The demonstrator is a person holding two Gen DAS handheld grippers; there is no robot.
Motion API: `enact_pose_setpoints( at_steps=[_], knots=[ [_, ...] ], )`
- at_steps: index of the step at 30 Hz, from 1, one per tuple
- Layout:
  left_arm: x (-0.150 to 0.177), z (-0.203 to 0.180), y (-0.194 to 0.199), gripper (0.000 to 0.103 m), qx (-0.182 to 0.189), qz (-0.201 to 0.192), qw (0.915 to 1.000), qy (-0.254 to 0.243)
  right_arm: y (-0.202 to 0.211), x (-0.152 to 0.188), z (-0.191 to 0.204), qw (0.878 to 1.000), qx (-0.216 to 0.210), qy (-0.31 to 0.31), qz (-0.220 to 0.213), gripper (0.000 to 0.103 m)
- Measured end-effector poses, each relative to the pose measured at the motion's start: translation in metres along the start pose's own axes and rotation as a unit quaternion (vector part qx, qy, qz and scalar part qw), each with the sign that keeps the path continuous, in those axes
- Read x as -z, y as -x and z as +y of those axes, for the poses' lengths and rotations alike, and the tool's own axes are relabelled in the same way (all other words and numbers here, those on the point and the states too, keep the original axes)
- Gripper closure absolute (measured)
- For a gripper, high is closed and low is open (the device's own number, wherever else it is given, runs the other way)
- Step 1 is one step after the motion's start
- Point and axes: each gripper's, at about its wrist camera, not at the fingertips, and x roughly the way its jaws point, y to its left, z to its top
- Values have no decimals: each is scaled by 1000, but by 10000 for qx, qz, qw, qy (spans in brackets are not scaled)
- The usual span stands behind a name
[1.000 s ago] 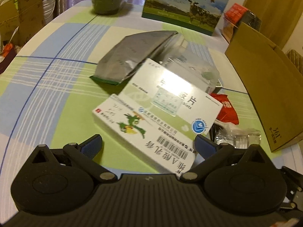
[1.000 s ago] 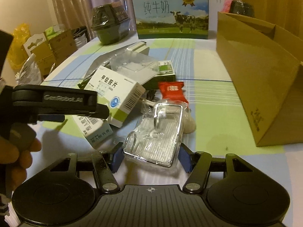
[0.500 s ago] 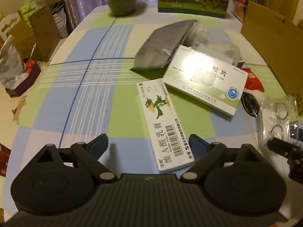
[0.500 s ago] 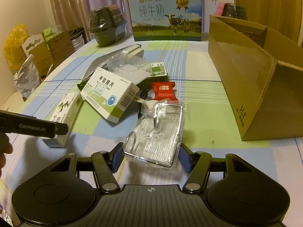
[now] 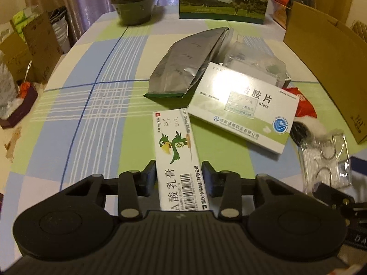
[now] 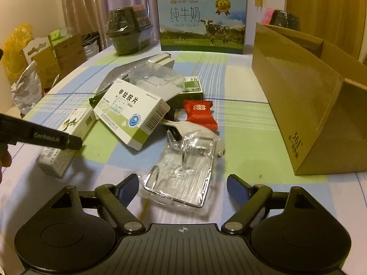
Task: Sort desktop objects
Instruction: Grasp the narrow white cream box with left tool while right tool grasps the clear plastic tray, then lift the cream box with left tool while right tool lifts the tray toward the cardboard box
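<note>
My left gripper (image 5: 179, 176) is shut on the near end of a long white ointment box (image 5: 176, 142) with a green bird print, which lies flat on the checked tablecloth. The right wrist view shows the same box (image 6: 55, 162) under the left gripper's finger. My right gripper (image 6: 183, 188) is open. The near end of a plastic-wrapped metal hook pack (image 6: 183, 171) lies between its fingers, with a gap on each side. A larger white-and-green medicine box (image 5: 243, 110) rests tilted on other items just beyond.
A silver foil bag (image 5: 185, 66), a clear plastic tray (image 6: 156, 80), a small green box (image 6: 192, 89) and a red candy packet (image 6: 200, 113) crowd the middle. An open cardboard box (image 6: 309, 105) stands at the right. A milk carton (image 6: 201, 23) and a dark wrapped bowl (image 6: 128, 32) stand at the back.
My left gripper lined up with the ointment box and closed on it. My right gripper's fingers spread apart from the hook pack, which now lies on the table.
</note>
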Motion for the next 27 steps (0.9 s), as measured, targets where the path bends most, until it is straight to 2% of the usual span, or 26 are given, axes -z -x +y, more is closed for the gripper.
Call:
enact_pose_setpoints(
  at_steps=[5, 7, 9, 10, 14, 17, 27],
  knots=[
    [8, 1, 11, 69, 45, 2, 10000, -30, -3, -1, -4, 9988, -177, -445, 34, 22],
    [14, -1, 17, 70, 67, -2, 9998, -161, -5, -2, -1, 9991, -181, -384, 67, 22],
    [19, -3, 20, 70, 132, -3, 9997, -209, -6, -1, -1, 9990, -216, -378, 99, 38],
    [21, -4, 22, 70, 162, 4, 9996, -226, -6, -2, -1, 9991, -226, -347, 116, 42],
    [25, -7, 25, 70, 267, -13, 9993, -270, 2, -2, -2, 9996, -171, -171, 166, 50],
    [29, -9, 27, 70, 385, -14, 9989, -261, 13, 0, -4, 9999, -125, -1, 108, 50],
    [37, -17, 33, 70, 493, -80, 9983, -316, 26, 3, -12, 10000, -36, -58, 2, 50]
  ],
)
